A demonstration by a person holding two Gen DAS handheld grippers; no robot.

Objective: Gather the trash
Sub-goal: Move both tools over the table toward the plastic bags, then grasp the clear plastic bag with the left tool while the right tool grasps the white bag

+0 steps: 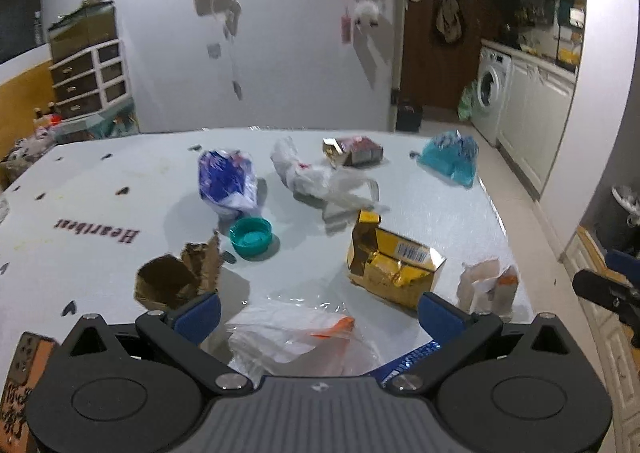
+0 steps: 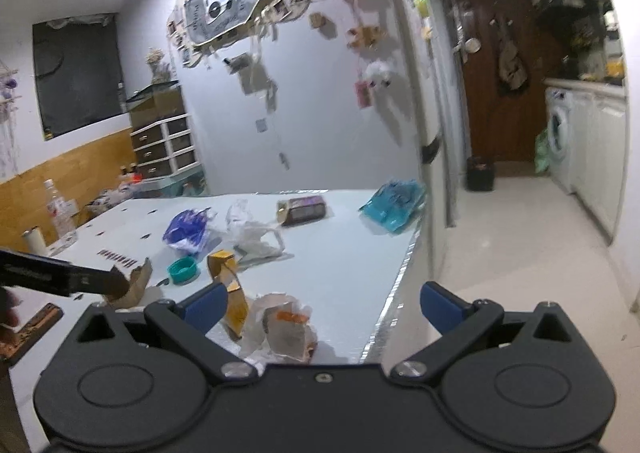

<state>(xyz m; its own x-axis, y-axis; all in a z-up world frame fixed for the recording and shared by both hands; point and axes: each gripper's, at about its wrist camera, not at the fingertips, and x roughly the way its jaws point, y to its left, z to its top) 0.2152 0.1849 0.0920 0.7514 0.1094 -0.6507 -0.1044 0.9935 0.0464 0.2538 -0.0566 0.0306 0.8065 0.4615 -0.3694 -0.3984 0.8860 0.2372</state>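
Observation:
Trash lies scattered on a pale table (image 1: 100, 173). My left gripper (image 1: 320, 313) is open above a clear plastic bag with an orange strip (image 1: 296, 333). Ahead lie a gold carton (image 1: 394, 263), a teal cap (image 1: 251, 237), torn brown cardboard (image 1: 176, 277), a blue-white bag (image 1: 226, 183), a white plastic bag (image 1: 316, 177), a dark snack box (image 1: 354, 151) and a blue pouch (image 1: 450, 157). My right gripper (image 2: 324, 305) is open over the table's near right edge, above a crumpled clear wrapper (image 2: 284, 327). The gold carton (image 2: 228, 289) is beside its left finger.
The table edge (image 2: 396, 285) drops to a tiled floor on the right. A washing machine (image 1: 490, 93) and white cabinets line the far right. A drawer unit (image 1: 90, 73) stands at the back left. A bottle (image 2: 60, 213) stands at the table's left.

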